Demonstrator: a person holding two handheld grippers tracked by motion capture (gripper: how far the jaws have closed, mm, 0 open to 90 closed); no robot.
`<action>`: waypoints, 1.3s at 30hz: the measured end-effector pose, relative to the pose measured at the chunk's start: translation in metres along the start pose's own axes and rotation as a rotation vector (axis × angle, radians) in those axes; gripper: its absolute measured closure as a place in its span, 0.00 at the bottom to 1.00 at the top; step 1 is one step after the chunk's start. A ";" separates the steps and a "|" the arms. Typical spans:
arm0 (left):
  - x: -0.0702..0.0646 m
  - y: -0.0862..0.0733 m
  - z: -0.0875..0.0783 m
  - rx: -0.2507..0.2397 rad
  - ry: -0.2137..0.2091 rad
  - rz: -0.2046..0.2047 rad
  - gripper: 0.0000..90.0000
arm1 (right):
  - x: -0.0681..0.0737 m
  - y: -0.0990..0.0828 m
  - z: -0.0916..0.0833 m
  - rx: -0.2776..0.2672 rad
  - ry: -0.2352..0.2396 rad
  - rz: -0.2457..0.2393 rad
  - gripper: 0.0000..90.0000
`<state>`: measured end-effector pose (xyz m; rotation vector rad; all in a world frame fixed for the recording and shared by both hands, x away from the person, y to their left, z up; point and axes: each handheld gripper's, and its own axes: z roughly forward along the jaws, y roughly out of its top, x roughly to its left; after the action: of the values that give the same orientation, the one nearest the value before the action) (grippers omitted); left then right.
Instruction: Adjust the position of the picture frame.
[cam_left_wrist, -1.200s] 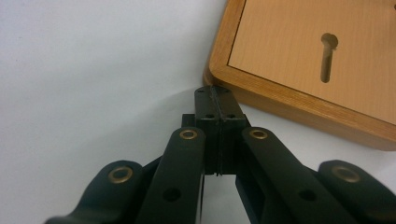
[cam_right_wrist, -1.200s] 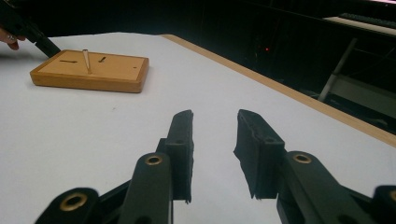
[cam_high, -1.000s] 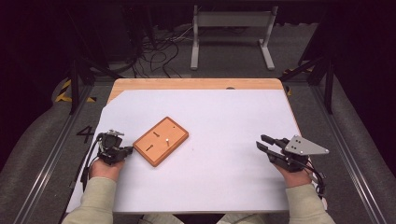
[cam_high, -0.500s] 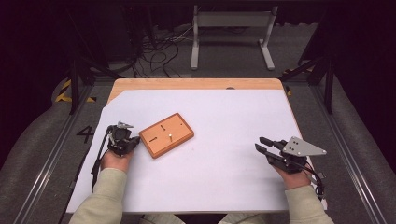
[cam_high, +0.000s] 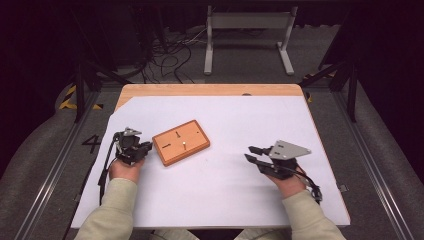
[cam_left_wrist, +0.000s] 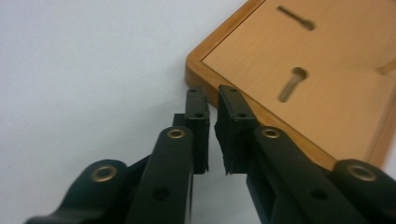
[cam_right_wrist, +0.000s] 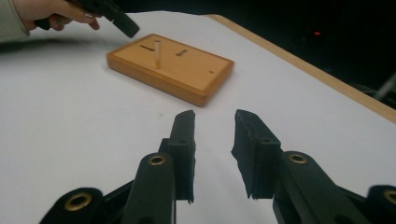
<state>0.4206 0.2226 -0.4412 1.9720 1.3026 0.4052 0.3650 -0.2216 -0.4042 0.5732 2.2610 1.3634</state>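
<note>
One wooden board (cam_high: 180, 142) lies on the white sheet (cam_high: 220, 200) that covers the table, left of the middle and nearer the left edge than the right. From the high view we read its long axis as running slantwise, its right end turned toward the far edge, its left end toward the near left corner. That view gives us two dark slots and a pale dot at the board's centre; the right gripper view shows that the dot is a thin peg (cam_right_wrist: 157, 54) standing upright from the board's face, and the left gripper view shows the keyhole shape of the slots (cam_left_wrist: 292, 83) close up.

We see the left gripper (cam_high: 145, 146) just beside the board's left end. Its jaws have just been opening and now stand a narrow gap apart, nothing between them, their tips at the board's corner; whether they touch it we cannot tell.

We see the right gripper (cam_high: 251, 153) well apart from the board, toward the right edge, pointing left at it. Its jaws stand parted over bare sheet, holding nothing.
</note>
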 end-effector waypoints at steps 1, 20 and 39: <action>-0.002 -0.001 -0.004 -0.019 -0.010 0.002 0.86 | 0.001 0.005 0.011 0.015 0.025 -0.001 0.73; -0.002 -0.028 -0.044 -0.100 -0.060 0.015 0.64 | 0.026 0.057 0.134 0.123 0.150 -0.050 0.68; 0.005 -0.047 -0.054 -0.103 -0.086 0.003 0.58 | 0.031 0.052 0.183 0.148 0.201 -0.017 0.74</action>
<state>0.3593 0.2590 -0.4382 1.8853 1.2013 0.3770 0.4492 -0.0514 -0.4394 0.4824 2.5384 1.3044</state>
